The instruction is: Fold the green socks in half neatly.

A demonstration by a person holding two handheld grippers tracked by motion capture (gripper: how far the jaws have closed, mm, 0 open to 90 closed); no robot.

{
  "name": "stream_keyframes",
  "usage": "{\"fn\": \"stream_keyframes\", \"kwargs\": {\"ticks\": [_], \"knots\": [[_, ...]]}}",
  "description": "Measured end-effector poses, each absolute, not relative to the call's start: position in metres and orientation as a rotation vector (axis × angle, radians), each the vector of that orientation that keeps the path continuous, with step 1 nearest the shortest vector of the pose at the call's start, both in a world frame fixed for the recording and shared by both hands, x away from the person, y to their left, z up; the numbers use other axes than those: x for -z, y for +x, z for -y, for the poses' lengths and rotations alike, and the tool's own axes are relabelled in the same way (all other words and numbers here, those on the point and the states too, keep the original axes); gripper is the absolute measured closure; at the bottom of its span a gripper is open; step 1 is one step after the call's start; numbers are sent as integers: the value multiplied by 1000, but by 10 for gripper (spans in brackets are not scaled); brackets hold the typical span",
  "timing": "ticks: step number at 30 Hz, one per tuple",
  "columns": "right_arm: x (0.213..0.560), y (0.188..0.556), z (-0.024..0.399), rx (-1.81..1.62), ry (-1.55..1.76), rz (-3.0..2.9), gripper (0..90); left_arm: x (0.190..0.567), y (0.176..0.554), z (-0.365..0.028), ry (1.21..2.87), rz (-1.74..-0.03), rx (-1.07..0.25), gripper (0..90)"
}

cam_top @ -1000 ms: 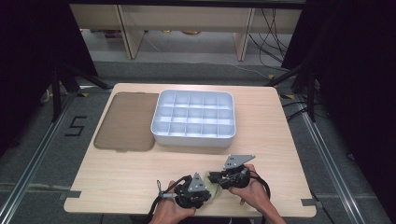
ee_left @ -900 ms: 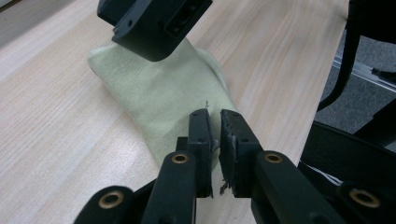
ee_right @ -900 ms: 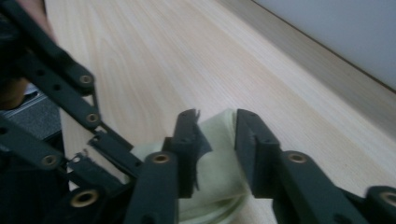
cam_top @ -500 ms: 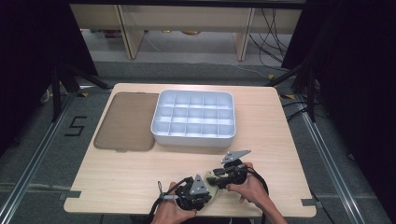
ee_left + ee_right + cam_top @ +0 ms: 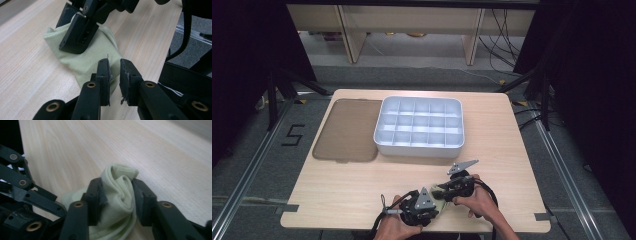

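Folding or rolling the pale green cloth (image 5: 117, 195) looked to be the step in hand. The cloth lay at 6 o'clock on the surface (image 5: 342, 190), bunched between the two tools. It was squeezed by the jaws of the right gripper (image 5: 117, 197), which had just been closing. The left gripper (image 5: 114, 72) had jaws nearly clenched, opening slightly, nipping a cloth edge. Next, a gentle tuck seemed needed. At 12 o'clock stood a white tray (image 5: 419, 146), a brown mat (image 5: 347, 130) beside it. The room was dark.

Black linkage jaws with brass-coloured rivets on the left gripper (image 5: 114, 75) and right gripper (image 5: 116, 195); grey three-cornered plates on top, black cables trailing.
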State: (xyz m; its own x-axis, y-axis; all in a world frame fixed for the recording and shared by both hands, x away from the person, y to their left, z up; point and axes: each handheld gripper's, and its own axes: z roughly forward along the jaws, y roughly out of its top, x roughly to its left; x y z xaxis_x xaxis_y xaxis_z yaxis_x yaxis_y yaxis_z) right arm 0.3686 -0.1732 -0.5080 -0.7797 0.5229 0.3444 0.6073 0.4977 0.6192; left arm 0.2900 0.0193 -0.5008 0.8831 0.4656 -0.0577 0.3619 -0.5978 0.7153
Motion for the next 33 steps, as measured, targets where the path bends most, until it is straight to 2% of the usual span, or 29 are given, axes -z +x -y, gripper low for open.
{"fn": "stream_keyframes", "kwargs": {"ticks": [4, 10, 13, 19, 22, 26, 33], "knots": [[509, 370, 173, 1152, -983, 2597, 669, 500, 289, -20, 2256, -607, -151, 742], [508, 367, 172, 1169, -980, 2611, 720, 491, 286, -38, 2206, -676, -127, 554], [509, 368, 172, 1188, -956, 2619, 727, 492, 285, -53, 2167, -731, -139, 493], [509, 366, 174, 1200, -988, 2596, 736, 496, 280, -91, 2154, -847, -154, 434], [509, 366, 174, 1206, -990, 2595, 741, 495, 278, -105, 2154, -852, -177, 420], [507, 362, 173, 1210, -1007, 2582, 753, 497, 273, -124, 2088, -954, -205, 338], [503, 360, 174, 1270, -962, 2602, 760, 499, 277, -143, 2096, -1008, -266, 308]]}}
